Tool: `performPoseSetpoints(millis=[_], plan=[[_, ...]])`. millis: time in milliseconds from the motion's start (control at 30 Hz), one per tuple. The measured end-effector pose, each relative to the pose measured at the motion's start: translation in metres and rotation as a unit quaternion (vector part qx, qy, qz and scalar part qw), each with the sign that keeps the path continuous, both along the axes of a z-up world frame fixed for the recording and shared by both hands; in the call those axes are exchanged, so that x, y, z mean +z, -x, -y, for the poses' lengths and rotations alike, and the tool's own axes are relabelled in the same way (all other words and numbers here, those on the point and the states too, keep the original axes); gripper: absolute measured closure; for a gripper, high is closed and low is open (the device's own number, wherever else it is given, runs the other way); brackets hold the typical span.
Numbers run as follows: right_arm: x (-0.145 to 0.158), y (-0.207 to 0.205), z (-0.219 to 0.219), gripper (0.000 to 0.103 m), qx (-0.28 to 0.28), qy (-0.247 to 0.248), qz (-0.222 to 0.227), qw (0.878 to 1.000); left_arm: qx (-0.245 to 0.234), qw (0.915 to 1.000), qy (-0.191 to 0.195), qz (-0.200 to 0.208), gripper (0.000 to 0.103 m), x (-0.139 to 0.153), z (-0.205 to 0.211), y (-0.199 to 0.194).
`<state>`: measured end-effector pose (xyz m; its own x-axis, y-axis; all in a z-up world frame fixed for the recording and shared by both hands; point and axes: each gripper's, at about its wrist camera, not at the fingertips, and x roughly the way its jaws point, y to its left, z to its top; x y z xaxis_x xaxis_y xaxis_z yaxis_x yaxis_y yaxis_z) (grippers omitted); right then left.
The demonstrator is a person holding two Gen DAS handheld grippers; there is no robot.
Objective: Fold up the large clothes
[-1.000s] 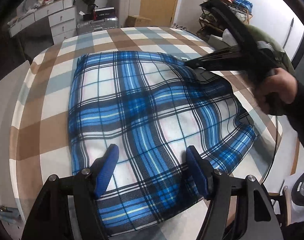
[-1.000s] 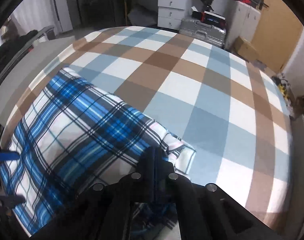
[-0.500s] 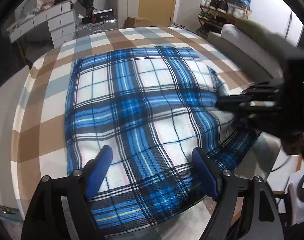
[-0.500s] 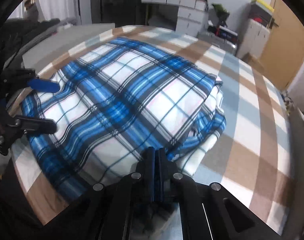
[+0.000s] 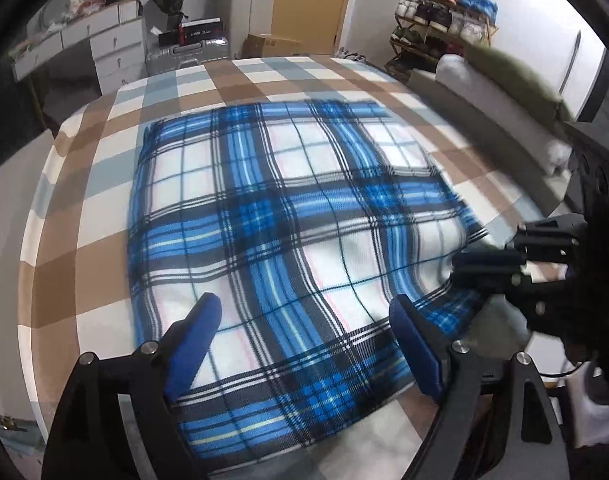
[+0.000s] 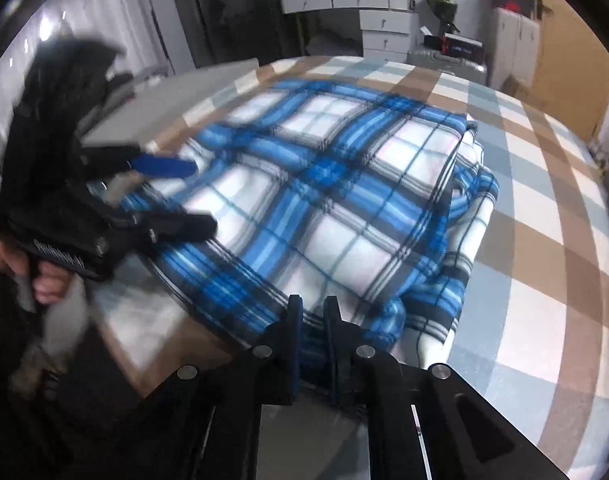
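We see the blue plaid blanket (image 5: 288, 232) lying folded on the checked bedspread (image 5: 116, 152), roughly square, w/ its slightly longer run going from the near bed edge toward the far end of the bed where the white drawers (image 5: 112, 44) and suitcase (image 5: 188, 54) stand. In the left wrist view its near hem hangs a bit over the bed edge, and the stripes run both along and across that axis. Our left gripper (image 5: 304, 332) is spread wide, blue pads (image 5: 196, 340) hovering over the near part of the blanket; whether they touch the cloth we can't tell. Our right gripper (image 6: 313, 320) has its fingers close together w/ a narrow gap, and a blue fold of the blanket sits between them at the near right corner; we read it as pinching the cloth there. From the right wrist view the blanket's right side shows stacked layers (image 6: 464, 216), loose and rumpled, w/ the top layer flat. The left gripper (image 6: 176, 196) shows there too, blurred, open over the blanket's left edge. A shoe rack (image 5: 444, 12) stands by the far wall.
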<state>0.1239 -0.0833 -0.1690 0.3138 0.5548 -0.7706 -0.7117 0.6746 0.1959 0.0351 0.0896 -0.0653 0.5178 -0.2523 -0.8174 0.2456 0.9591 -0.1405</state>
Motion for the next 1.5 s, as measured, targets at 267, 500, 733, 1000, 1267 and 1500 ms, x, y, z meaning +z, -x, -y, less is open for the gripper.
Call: performPoseSetpoints(millis=[267,500,733,1000,1267,1500], plan=[[0.004,-0.059,0.001,0.035,-0.097,0.013,-0.025,0.995,0.070,0.9961,0.025,-0.047,0.020,0.003,-0.059,-0.029],[-0.024,-0.090,-0.015,0.032,-0.103,0.014,-0.070,0.992,0.024,0.9820,0.113,-0.149,0.021,-0.027,-0.075,-0.071],[-0.021,-0.085,-0.015,0.040,-0.071,-0.001,-0.071,0.995,0.013,0.9843,0.089,-0.152,0.035,-0.023,-0.067,-0.072],[-0.003,-0.091,0.020,0.047,-0.095,-0.018,-0.064,0.993,0.022,0.9813,0.103,-0.161,0.037,-0.026,-0.068,-0.067],[-0.021,-0.098,0.015,0.043,-0.092,-0.030,-0.131,0.987,0.022,0.9819,0.107,-0.155,0.038,-0.024,-0.070,-0.071],[-0.010,-0.079,0.012,0.061,-0.053,-0.080,-0.145,0.985,0.003,0.9876,0.101,-0.120,0.060,0.006,-0.062,-0.062]])
